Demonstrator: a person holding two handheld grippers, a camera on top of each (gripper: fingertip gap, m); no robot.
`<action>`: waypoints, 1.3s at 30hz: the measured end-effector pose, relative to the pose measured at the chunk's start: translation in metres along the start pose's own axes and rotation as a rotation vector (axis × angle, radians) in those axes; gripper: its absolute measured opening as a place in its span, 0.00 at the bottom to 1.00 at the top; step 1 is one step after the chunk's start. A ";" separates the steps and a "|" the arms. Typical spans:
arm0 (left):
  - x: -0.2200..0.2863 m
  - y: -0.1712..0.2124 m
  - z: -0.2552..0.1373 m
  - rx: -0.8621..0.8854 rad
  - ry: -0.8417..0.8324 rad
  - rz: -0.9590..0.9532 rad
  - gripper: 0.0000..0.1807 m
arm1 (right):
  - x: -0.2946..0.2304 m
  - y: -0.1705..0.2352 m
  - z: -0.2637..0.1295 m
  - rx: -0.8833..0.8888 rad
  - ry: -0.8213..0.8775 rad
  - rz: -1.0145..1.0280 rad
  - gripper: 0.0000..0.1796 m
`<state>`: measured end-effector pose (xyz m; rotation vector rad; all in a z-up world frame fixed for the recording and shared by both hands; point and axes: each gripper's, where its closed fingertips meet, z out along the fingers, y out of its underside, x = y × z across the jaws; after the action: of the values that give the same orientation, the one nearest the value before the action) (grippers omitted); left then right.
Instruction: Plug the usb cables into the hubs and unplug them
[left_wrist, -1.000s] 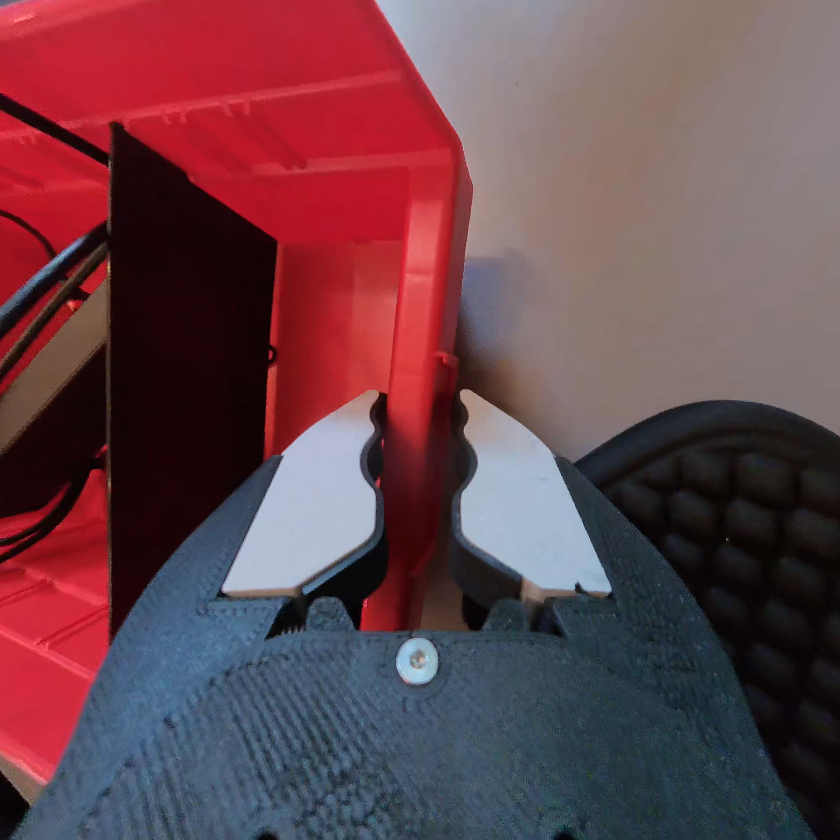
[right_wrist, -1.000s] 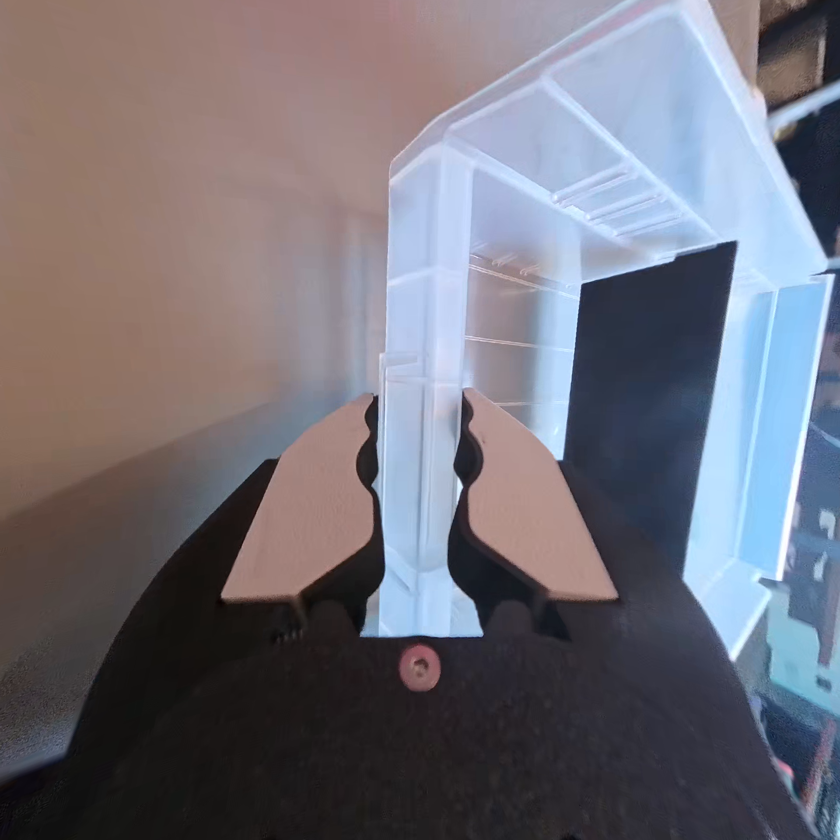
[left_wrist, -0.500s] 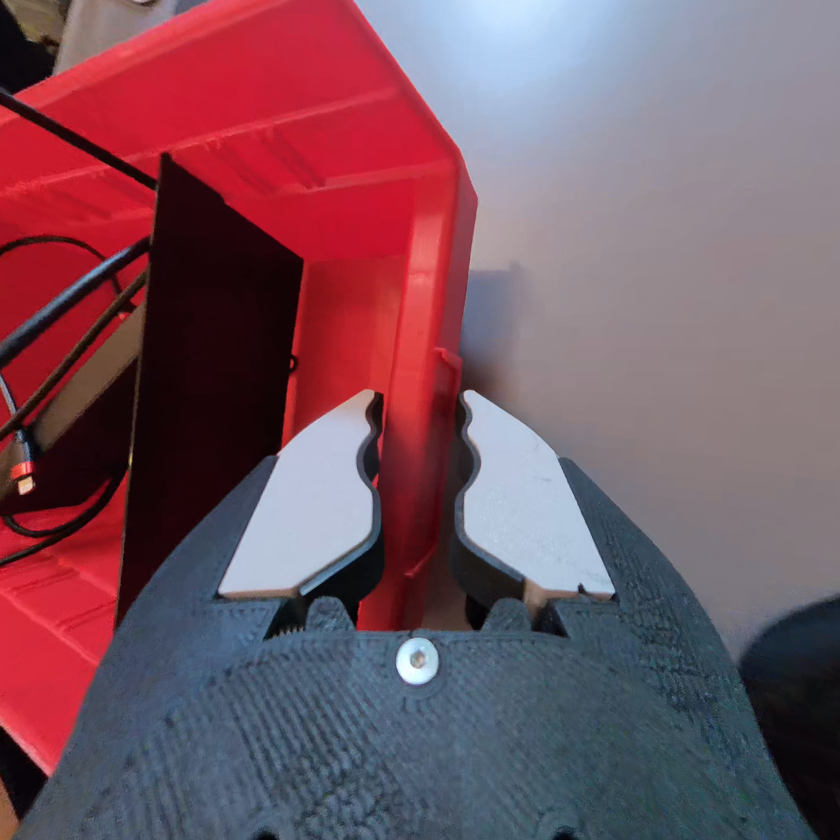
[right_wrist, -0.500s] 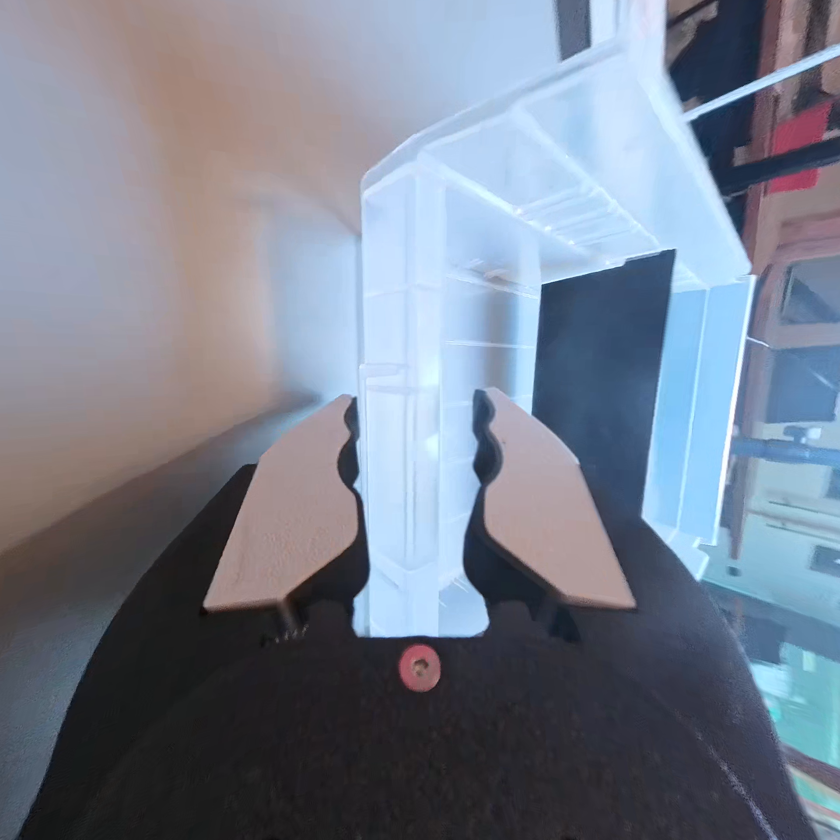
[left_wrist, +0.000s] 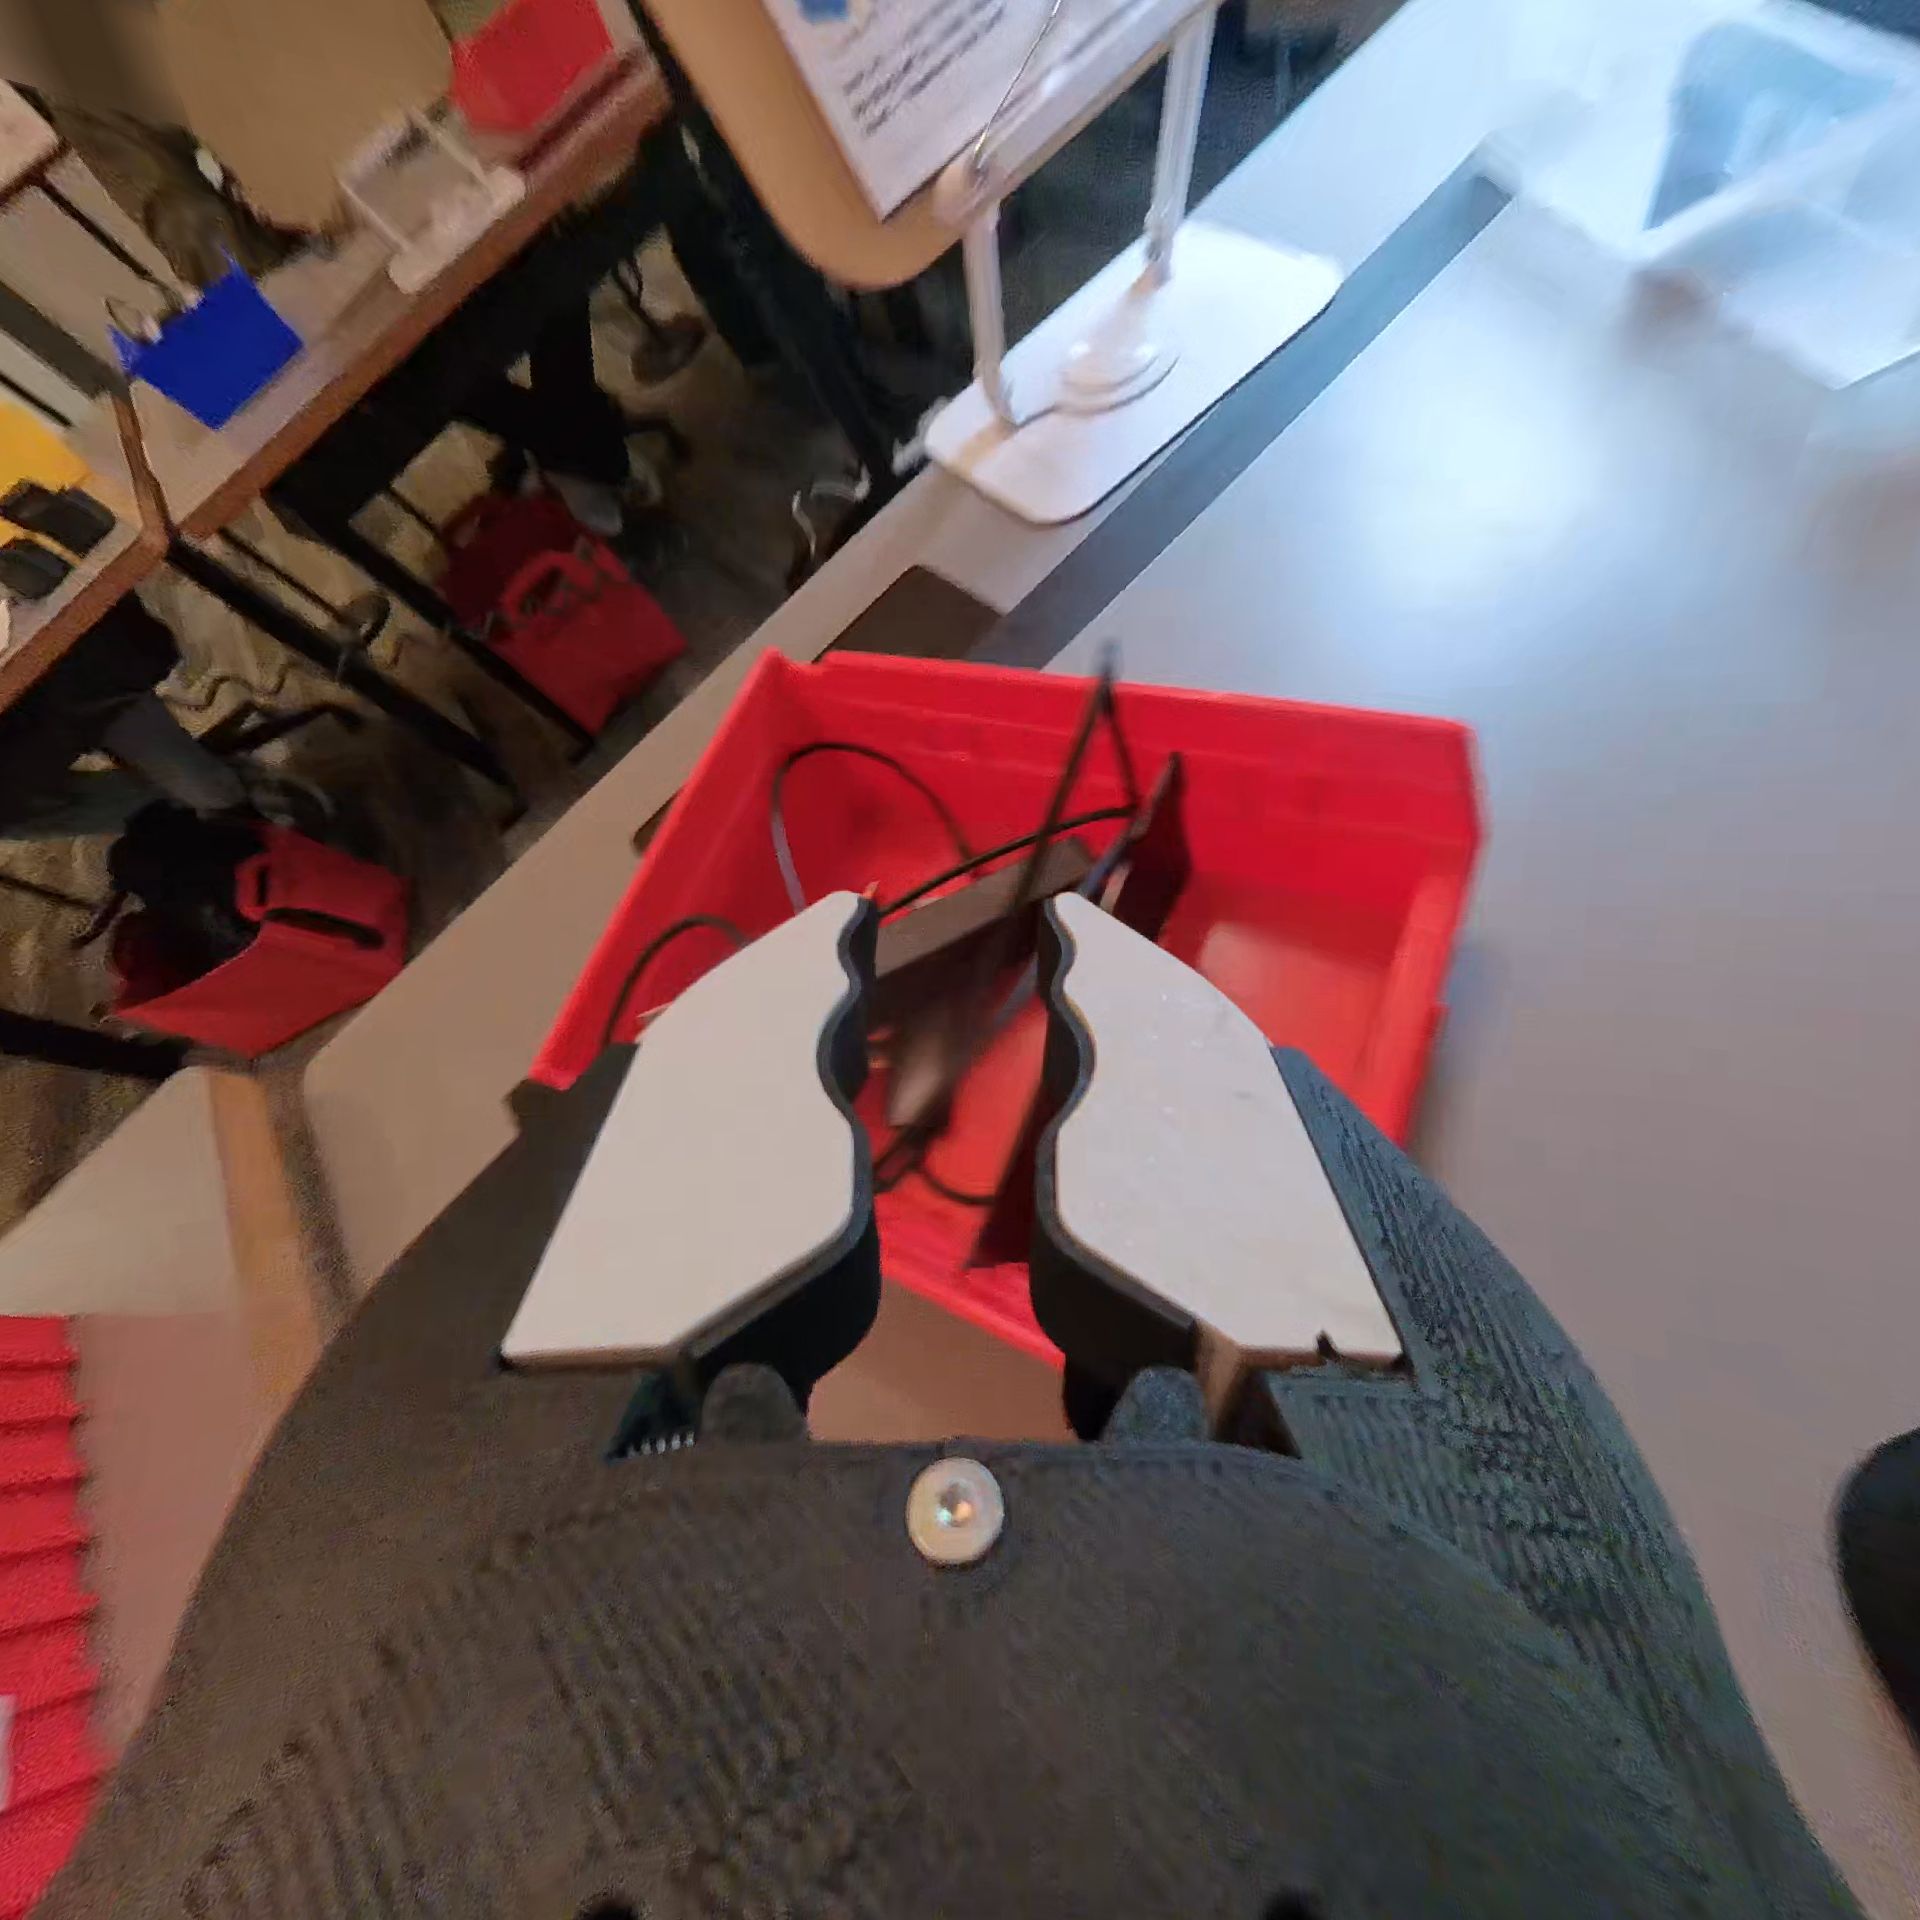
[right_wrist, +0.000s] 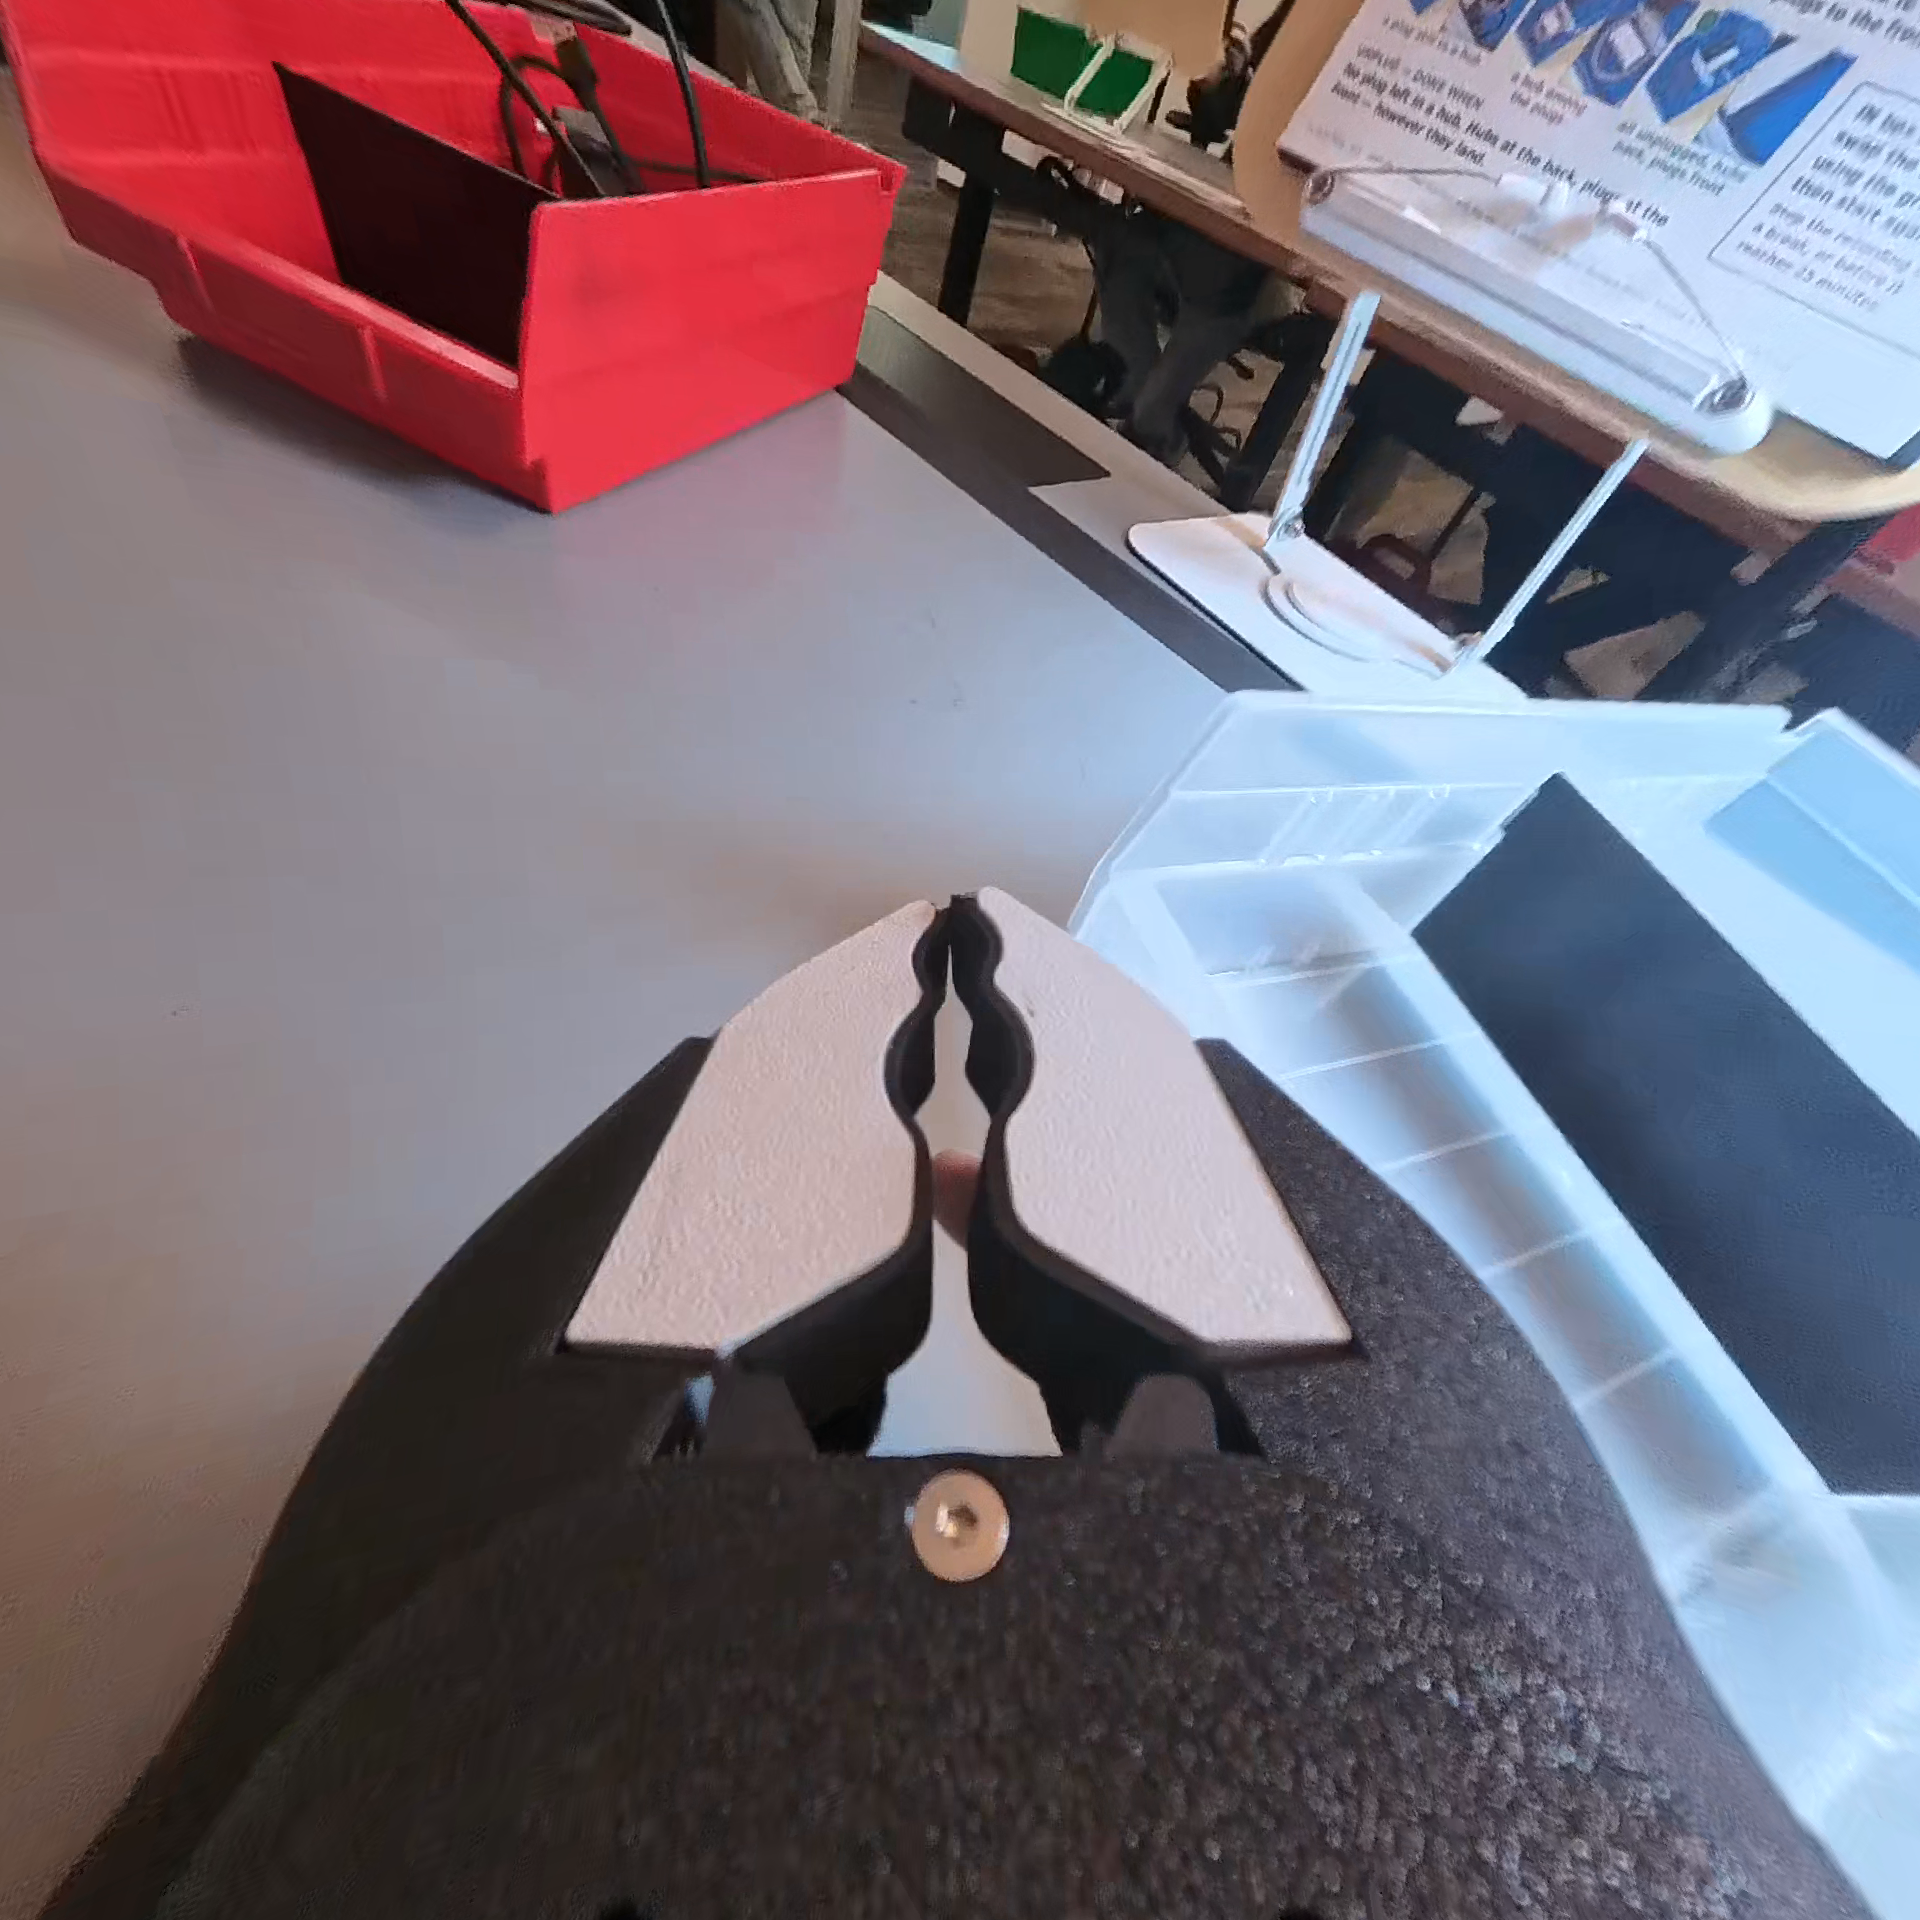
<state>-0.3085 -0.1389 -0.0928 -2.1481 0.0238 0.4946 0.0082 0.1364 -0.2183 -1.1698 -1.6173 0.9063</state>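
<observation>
The left gripper (left_wrist: 948, 935), jaws apart and empty, hangs above the red bin (left_wrist: 1340, 831) holding the cables (left_wrist: 831, 769) and dark hub (left_wrist: 977, 904), while the right gripper (right_wrist: 958, 906), jaws closed and empty, sits beside the clear bin (right_wrist: 1351, 1049), well apart from the red bin on the grey bench (right_wrist: 520, 779).

Textured black grippers, pale grey wavy-edged fingers (left_wrist: 717, 1143)
</observation>
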 end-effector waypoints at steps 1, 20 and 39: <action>-0.015 0.000 0.008 -0.058 -0.016 0.039 0.16 | -0.001 0.003 0.002 -0.003 -0.011 0.022 0.00; -0.013 0.121 0.157 -0.930 0.381 0.703 0.31 | 0.038 0.004 -0.014 0.086 0.212 0.147 0.30; -0.074 -0.081 0.057 -0.311 -0.290 0.704 0.16 | 0.030 -0.008 -0.024 0.132 0.182 0.129 0.27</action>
<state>-0.3804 -0.0579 -0.0326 -2.3111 0.5893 1.2805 0.0246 0.1644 -0.1956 -1.2377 -1.3290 0.9448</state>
